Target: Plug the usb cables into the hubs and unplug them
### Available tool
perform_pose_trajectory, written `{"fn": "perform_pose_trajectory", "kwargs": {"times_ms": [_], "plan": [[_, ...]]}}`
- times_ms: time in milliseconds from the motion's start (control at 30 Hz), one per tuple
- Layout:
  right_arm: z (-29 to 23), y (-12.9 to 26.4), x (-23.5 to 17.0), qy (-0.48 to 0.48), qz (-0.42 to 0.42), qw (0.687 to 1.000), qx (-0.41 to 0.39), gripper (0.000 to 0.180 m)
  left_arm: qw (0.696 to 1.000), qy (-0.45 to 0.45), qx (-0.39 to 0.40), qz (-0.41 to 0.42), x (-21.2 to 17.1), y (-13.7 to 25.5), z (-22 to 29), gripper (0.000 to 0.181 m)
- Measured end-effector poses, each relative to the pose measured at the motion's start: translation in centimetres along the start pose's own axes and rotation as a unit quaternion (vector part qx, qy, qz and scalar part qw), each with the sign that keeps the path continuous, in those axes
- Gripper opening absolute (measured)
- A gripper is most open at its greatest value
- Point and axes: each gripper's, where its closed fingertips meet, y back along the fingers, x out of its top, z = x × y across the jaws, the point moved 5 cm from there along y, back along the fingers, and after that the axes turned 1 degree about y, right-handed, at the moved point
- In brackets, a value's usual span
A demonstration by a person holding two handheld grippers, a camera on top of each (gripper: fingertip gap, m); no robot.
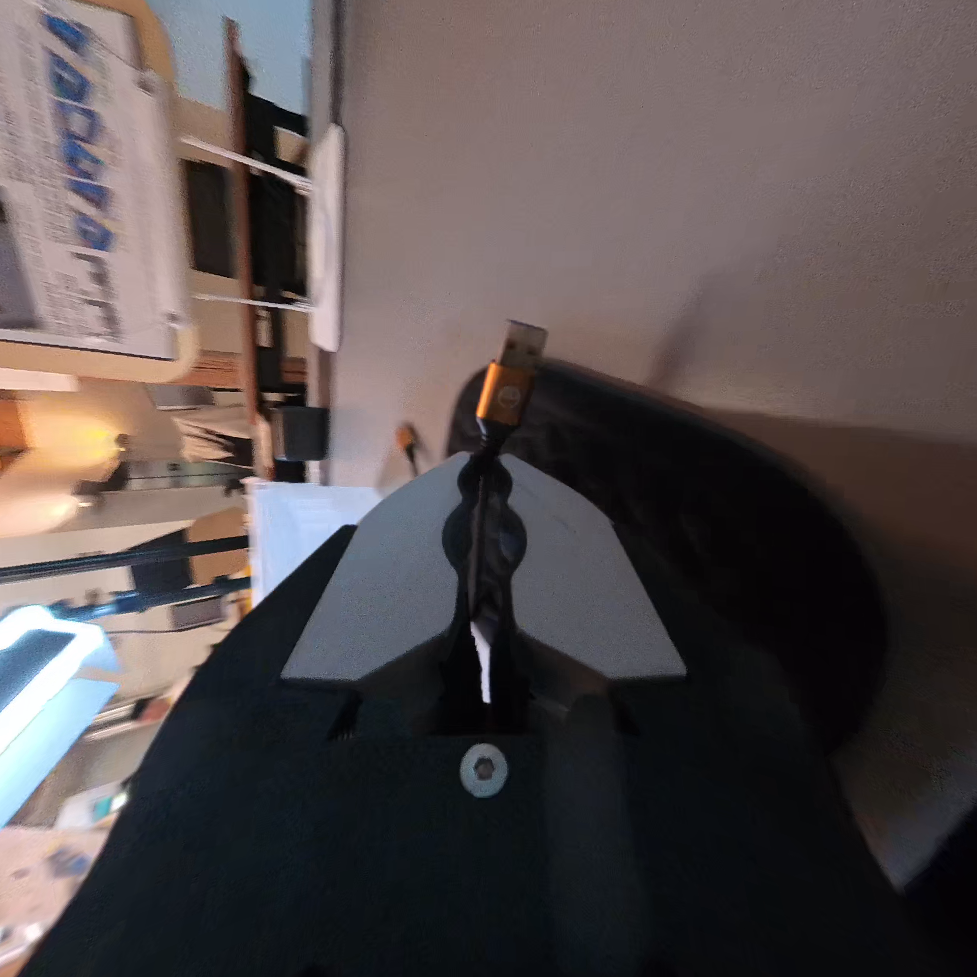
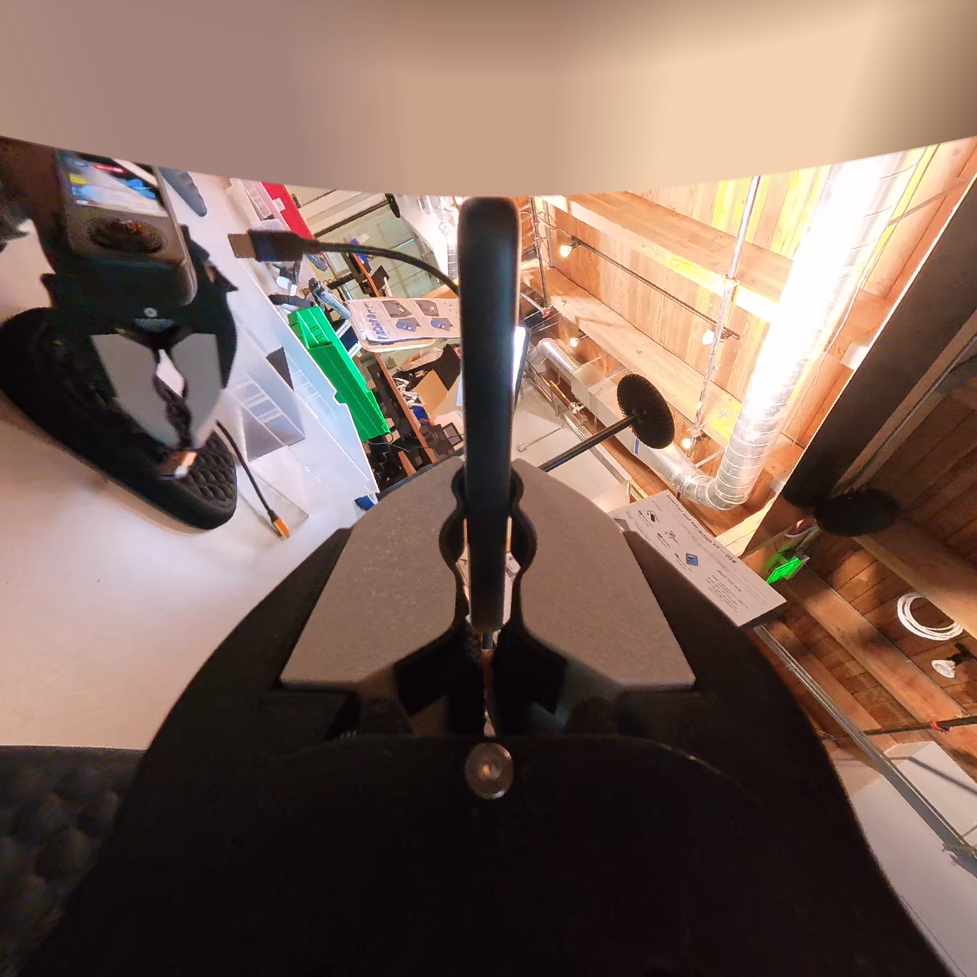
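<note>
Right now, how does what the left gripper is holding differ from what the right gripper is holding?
The left gripper pinches a thin braided cable just behind its orange USB plug, metal tip bare. The right gripper clamps a thick black hub, whose black cable trails off to another plug. Both are held shut, pointing forward.
</note>
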Motion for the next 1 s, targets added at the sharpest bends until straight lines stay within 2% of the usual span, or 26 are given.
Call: {"fn": "perform_pose_trajectory", "kwargs": {"times_ms": [100, 167, 333, 400, 467, 533, 633, 733, 800, 900, 1000], "plan": [[0.0, 0.1, -0.1, -0.002, -0.002, 1.0, -0.002, 0.012, 0.998, 0.036, -0.047, -0.003, -0.6, 0.2, 0.6, 0.007], [0.0, 0.0, -0.2, -0.003, -0.002, 1.0, -0.002, 0.012, 0.99, 0.088, -0.11, 0.008, -0.9, 0.7, 0.6, 0.008], [-0.3, 0.1, -0.5, -0.007, -0.005, 1.0, 0.002, 0.012, 0.948, 0.176, -0.258, 0.058, -1.1, 2.4, -1.0, 0.044], [-0.3, 0.1, -0.5, -0.01, -0.004, 1.0, 0.003, 0.012, 0.928, 0.182, -0.306, 0.107, -0.1, 3.3, -2.1, 0.045], [-0.2, 0.0, -0.5, -0.01, -0.005, 1.0, 0.003, 0.012, 0.918, 0.15, -0.34, 0.138, 0.7, 3.8, -3.0, 0.045], [-0.2, 0.0, -0.4, -0.006, -0.007, 1.0, 0.003, 0.012, 0.928, 0.112, -0.331, 0.13, 1.0, 3.1, -3.9, 0.042], [0.1, 0.2, -0.4, -0.001, -0.01, 1.0, -0.003, 0.012, 0.937, 0.035, -0.333, 0.102, 1.3, 1.7, -2.6, 0.038], [0.3, 0.6, -0.6, -0.003, -0.01, 1.0, -0.01, 0.012, 0.943, 0.019, -0.327, 0.053, 1.1, -0.3, 0.0, 0.032], [0.4, 0.9, -0.7, -0.004, -0.013, 1.0, -0.014, 0.012, 0.946, 0.026, -0.318, 0.059, 1.5, -0.3, 0.5, 0.027], [0.5, 1.1, -0.8, -0.005, -0.012, 1.0, -0.019, 0.012, 0.969, 0.011, -0.243, 0.042, 1.5, -0.7, 0.1, 0.018], [0.7, 1.3, -0.8, -0.006, -0.01, 1.0, -0.025, 0.012, 0.98, 0.029, -0.172, 0.091, 3.3, 0.1, -1.7, 0.017]]}}
